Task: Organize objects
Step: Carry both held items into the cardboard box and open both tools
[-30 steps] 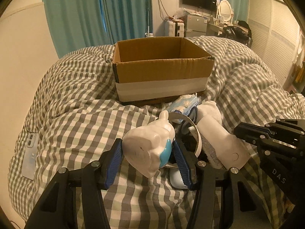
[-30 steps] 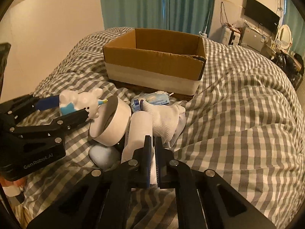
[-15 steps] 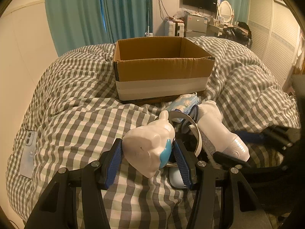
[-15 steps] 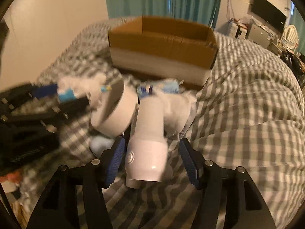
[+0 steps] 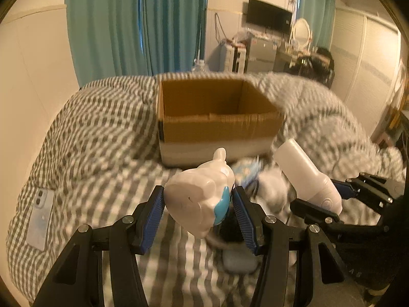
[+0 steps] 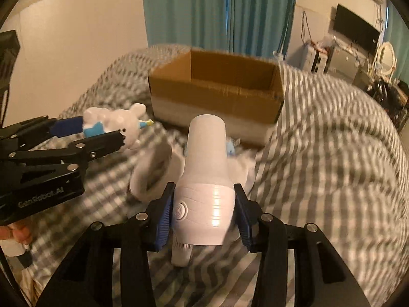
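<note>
Checked grey-and-white bedding (image 5: 97,138) fills the left wrist view, with teal curtains (image 5: 133,25) and a wall-mounted screen (image 5: 269,16) at the back of the room. Straight ahead of the left hand-held gripper (image 5: 198,211) stands an open cardboard box (image 5: 217,117), apparently empty, though the frame is smeared with motion. This hand-held gripper is clamped on a white figurine (image 5: 202,202) with a blue patch, lifted clear of the bed. To its right, the right hand-held gripper (image 5: 334,199) carries a white bottle (image 5: 306,176). Below and between them lies a blurred pile of leftover items (image 5: 255,184), too smeared to name. Far to the left, a phone (image 5: 39,220) rests on the quilt.

From the right wrist view, the right hand-held gripper (image 6: 204,217) is closed around the bottle's (image 6: 207,176) ribbed cap end, body pointing forward at the box (image 6: 217,87). The left hand-held gripper (image 6: 102,130) sits off to the left with the figurine (image 6: 115,124).

Both loads are smooth, rounded plastic held by narrow pads, so a quick swing could twist either one loose. The two tools travel close together and could knock each other above the box. The soft, humped bed may let the box tip if its near wall is bumped.
</note>
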A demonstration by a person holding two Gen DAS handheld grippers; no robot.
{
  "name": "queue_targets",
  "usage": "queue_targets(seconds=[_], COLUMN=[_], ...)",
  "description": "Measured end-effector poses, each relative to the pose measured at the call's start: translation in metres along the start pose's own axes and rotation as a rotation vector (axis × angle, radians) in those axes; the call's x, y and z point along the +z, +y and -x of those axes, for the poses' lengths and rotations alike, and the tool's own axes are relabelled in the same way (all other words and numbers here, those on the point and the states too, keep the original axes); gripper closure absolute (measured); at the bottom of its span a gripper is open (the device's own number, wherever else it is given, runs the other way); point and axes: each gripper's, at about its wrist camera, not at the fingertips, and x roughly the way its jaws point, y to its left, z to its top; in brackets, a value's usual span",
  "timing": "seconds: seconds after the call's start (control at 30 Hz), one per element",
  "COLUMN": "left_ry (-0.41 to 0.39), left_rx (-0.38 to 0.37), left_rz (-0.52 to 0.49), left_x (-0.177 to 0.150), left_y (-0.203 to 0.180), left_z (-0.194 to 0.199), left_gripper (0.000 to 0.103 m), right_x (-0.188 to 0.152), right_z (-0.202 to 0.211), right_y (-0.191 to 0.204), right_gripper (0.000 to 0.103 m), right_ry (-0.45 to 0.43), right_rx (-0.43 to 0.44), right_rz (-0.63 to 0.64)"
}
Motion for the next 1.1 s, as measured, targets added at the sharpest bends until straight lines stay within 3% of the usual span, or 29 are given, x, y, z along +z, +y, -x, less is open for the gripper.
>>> queue_targets(seconds=[0.27, 0.5, 0.73, 0.87, 0.97, 1.0, 1.03, 1.1], left_ry=[-0.08, -0.063, 0.012, 0.051, 0.035, 0.032, 0.031, 0.032], left_rx=[0.006, 0.034, 0.063, 0.043, 0.067, 0.059, 0.036, 0.011], left_rz=[0.009, -0.013, -0.015, -0.019, -0.064, -0.075, -0.075, -0.06], left_x=[0.092, 0.147, 0.147, 0.142, 0.136, 0.136, 0.136, 0.135], left_y=[0.018, 0.026, 0.031, 0.031, 0.026, 0.022, 0.02, 0.019], left_z=[-0.007, -0.067, -0.151, -0.18, -0.183, -0.182, -0.181, -0.178], left_gripper=[0.047, 0.047, 0.047, 0.047, 0.046, 0.044, 0.041, 0.025], right_x=[0.09, 0.161, 0.163, 0.159, 0.158, 0.156, 0.155, 0.155], right_z=[0.013, -0.045, -0.119, -0.144, -0.158, -0.158, -0.156, -0.145], right_y=[-0.023, -0.057, -0.076, -0.077, -0.084, -0.087, -0.088, -0.095], right_gripper=[0.059, 0.059, 0.059, 0.059, 0.059, 0.058, 0.051, 0.04], right_ry=[-0.104, -0.087, -0.028, -0.013, -0.005, -0.009, -0.014, -0.048], right_rx=[-0.041, -0.028, -0.034, 0.005, 0.006, 0.017, 0.024, 0.029], right_rz=[0.023, -0.042, -0.04, -0.011, -0.021, -0.037, -0.046, -0.073])
